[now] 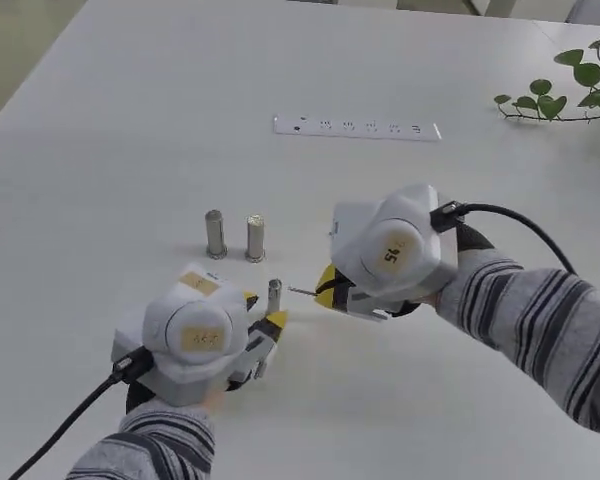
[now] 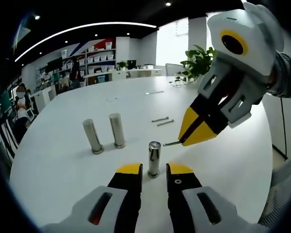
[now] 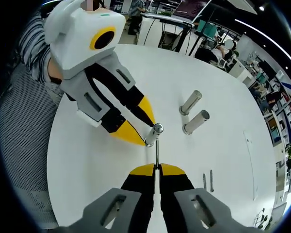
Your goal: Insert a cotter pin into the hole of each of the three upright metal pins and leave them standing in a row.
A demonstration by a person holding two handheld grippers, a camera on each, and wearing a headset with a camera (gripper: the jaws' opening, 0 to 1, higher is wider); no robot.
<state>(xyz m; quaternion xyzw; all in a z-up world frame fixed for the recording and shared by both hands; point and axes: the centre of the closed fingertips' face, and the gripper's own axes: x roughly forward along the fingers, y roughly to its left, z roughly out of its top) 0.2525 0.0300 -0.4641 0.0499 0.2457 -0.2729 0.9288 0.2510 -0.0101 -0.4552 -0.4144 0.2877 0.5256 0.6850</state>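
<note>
Right gripper (image 3: 157, 168) is clamped on a cotter pin (image 3: 156, 153). The wire sticks straight out ahead of my fingertips, its free end just short of the head of the near metal pin (image 3: 153, 134).

Left gripper (image 2: 154, 168) looks closed on that pin's lower part, holding it upright on the tabletop (image 1: 130, 150).

Handling, my read:
- Cotter pin: thin, light wire that bends easily. I grip it at the tail end, so a side load at the tip will flex it. Push along the axis only.
- Metal pin: polished steel, stiff, fairly heavy for its size, slippery and tippy on a narrow base. Holding it low keeps the head clear for the wire. Its cross hole is too small to make out from here.

The other two pins (image 1: 215, 233) (image 1: 255, 238) stand side by side beyond the left gripper, apart from the near one. I can't tell whether their holes hold anything.

The spare cotter pins (image 3: 204, 182) (image 3: 211, 180) lie loose on the tabletop to the right of my right gripper, touching nothing else, and aren't in a tray.
</note>
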